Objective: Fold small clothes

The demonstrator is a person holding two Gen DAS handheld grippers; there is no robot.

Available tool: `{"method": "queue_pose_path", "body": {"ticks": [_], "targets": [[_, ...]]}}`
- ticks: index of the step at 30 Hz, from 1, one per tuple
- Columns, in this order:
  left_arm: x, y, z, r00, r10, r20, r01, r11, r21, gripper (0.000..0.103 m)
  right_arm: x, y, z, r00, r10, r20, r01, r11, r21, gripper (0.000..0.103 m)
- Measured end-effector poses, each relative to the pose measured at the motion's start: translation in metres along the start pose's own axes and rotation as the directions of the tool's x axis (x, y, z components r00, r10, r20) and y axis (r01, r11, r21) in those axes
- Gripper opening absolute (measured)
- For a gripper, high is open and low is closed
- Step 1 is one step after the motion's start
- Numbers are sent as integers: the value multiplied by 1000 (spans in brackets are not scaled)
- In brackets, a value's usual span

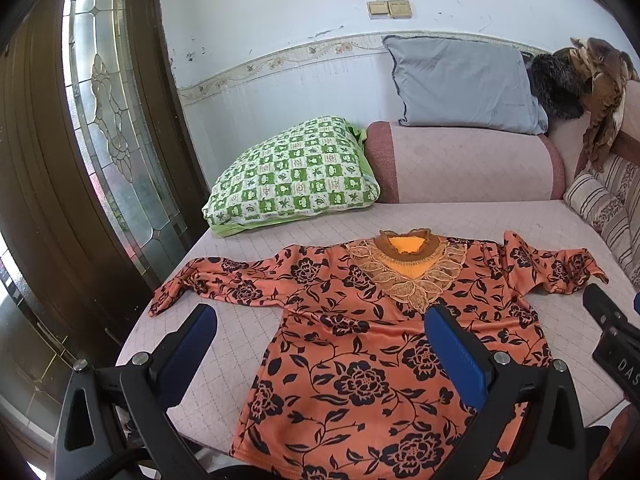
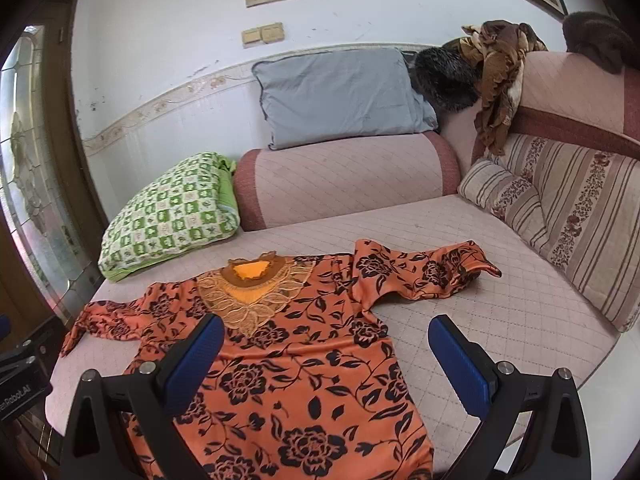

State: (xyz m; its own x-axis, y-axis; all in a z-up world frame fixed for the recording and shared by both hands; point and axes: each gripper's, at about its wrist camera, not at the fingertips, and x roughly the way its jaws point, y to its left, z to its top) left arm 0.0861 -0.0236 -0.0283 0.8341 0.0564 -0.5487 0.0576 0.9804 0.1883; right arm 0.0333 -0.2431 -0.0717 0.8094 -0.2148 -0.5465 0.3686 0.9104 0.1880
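One orange long-sleeved top with black flower print lies flat, sleeves spread, on the pink quilted sofa seat. Left gripper and right gripper both hover above its near part, fingers wide apart, holding nothing. Far side: one green checked pillow, one grey cushion.

Left wrist view: right gripper body is showing "DAS", cut off. Right wrist view: left gripper body is showing, apparently, "Robot.AI", partly cropped.
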Motion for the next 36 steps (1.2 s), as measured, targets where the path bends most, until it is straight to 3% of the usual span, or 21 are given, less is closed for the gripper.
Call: {"method": "queue_pose_path", "body": {"ticks": [6,10,13,16,18,21,24,25,26,27,29,31,34,36], "targets": [[45,-17,12,1000,-7,-16,7,1000,5,103,44,-27,10,999,-37,-36,39,998,53,103],[111,-33,21,989,-102,-105,97,994,-50,103,87,-87,13,995,28,-98,-3,969,248,103],[168,-46,23,970,-165,-180,142,981,-133,103,123,-160,4,980,121,-159,-29,874,485,102],[211,-61,15,967,-139,-212,108,982,-154,103,150,-218,-5,972,145,-184,2,782,624,95],[231,-67,5,966,-122,-226,90,985,-144,103,164,-244,-8,971,164,-174,2,725,689,95],[252,-71,-6,959,-106,-262,77,990,-116,103,186,-269,-4,976,154,-155,7,688,726,95],[263,-69,-6,967,-59,-249,39,996,-82,103,217,-291,-3,980,148,-135,17,611,791,93],[266,-68,-6,969,-38,-243,21,997,-71,103,229,-298,-3,979,143,-144,33,588,808,88],[270,-66,-6,969,-25,-246,10,998,-64,103,245,-304,-4,976,142,-163,55,565,823,72],[273,-64,-5,968,-20,-251,4,998,-65,103,256,-309,-6,974,142,-176,72,542,837,62],[277,-57,-4,967,-19,-255,-3,996,-86,103,267,-317,-6,978,121,-169,86,505,859,25],[280,-51,-2,965,-19,-263,-9,994,-105,103,266,-313,5,983,58,-173,114,547,830,12],[283,-43,3,964,-24,-265,-12,991,-135,103,249,-294,38,995,29,-98,57,643,764,8],[283,-38,4,965,-19,-260,-20,989,-149,103,238,-273,66,997,59,-41,-12,705,709,7]]}}
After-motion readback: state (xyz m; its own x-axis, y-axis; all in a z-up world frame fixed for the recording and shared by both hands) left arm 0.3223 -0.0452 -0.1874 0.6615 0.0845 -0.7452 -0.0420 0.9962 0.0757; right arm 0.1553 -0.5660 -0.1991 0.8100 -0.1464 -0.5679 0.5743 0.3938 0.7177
